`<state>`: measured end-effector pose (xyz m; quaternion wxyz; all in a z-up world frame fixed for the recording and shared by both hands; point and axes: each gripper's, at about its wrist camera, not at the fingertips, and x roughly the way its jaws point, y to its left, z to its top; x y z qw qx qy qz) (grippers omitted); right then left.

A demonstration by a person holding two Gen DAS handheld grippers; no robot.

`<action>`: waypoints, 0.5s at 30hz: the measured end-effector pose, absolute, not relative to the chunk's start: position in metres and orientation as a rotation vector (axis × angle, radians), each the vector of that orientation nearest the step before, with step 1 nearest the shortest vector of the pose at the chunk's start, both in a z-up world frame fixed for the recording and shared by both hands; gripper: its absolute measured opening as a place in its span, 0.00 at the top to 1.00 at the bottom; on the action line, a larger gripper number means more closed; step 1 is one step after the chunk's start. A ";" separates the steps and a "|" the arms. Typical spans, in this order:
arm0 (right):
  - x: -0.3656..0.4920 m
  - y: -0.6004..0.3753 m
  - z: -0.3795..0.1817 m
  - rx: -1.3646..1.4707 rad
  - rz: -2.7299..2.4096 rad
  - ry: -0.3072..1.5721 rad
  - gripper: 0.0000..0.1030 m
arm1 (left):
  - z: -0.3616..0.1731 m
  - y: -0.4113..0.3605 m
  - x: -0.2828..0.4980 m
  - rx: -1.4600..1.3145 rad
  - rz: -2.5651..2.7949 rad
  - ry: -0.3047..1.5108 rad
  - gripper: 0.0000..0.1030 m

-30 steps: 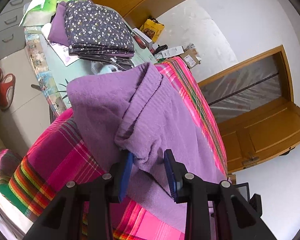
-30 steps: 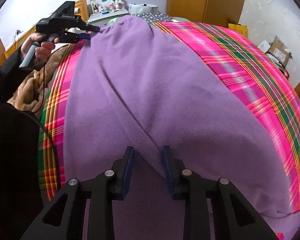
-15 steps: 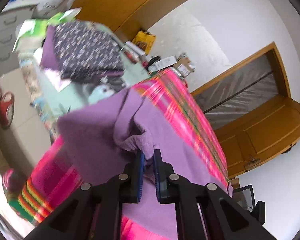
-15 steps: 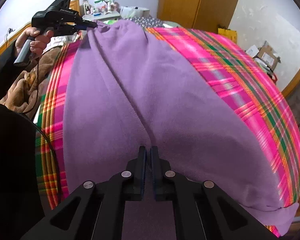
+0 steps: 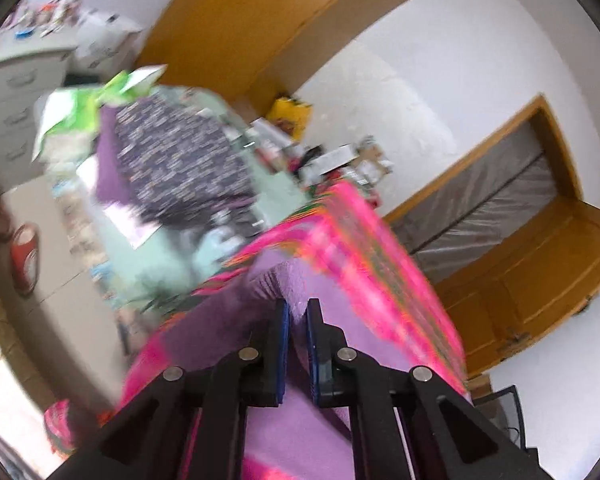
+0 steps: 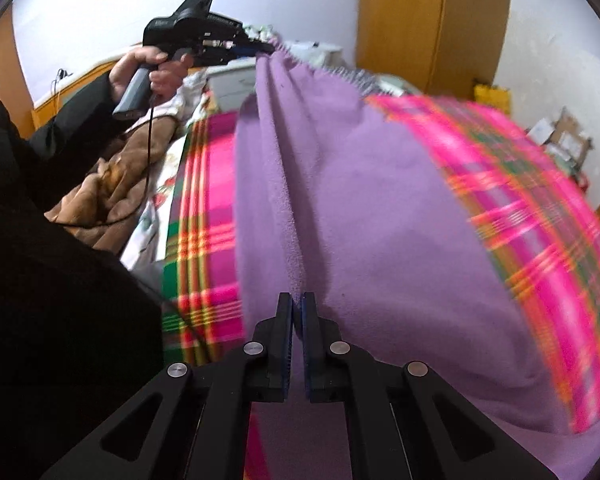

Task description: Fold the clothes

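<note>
A purple fleece garment (image 6: 380, 220) lies spread over a pink plaid bedspread (image 6: 540, 220). My right gripper (image 6: 297, 298) is shut on a raised fold of it at the near end. At the far end, my left gripper (image 6: 266, 46), held in a hand (image 6: 156, 68), pinches the same fold and lifts it off the bed. In the blurred left wrist view, the left gripper (image 5: 297, 304) is shut on a ridge of the purple garment (image 5: 228, 320), with the bedspread (image 5: 364, 232) beyond it. The fold hangs taut between both grippers.
A stack of folded clothes with a floral one on top (image 5: 180, 160) sits on a table past the bed's end. A brown blanket (image 6: 116, 176) lies at the left of the bed beside a dark sleeve (image 6: 40, 280). A wooden wardrobe (image 6: 428, 20) and door (image 5: 540, 280) stand behind.
Both grippers went from open to shut on the purple garment. They have since lifted its fold off the bed and pulled it taut, with the left end rising higher.
</note>
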<state>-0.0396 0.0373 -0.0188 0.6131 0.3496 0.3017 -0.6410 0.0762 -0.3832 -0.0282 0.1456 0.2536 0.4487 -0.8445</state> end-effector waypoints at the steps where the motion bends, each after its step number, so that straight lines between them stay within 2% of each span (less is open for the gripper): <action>1: -0.038 0.035 -0.027 0.828 -1.466 0.690 0.96 | -0.039 -0.386 0.078 0.758 -2.404 1.302 0.92; 4: -0.040 0.034 -0.035 0.863 -1.455 0.651 0.96 | -0.063 -0.390 0.084 0.817 -2.350 1.322 0.92; 15: -0.035 0.035 -0.014 0.827 -1.479 0.650 0.96 | -0.042 -0.385 0.091 0.753 -2.446 1.229 0.92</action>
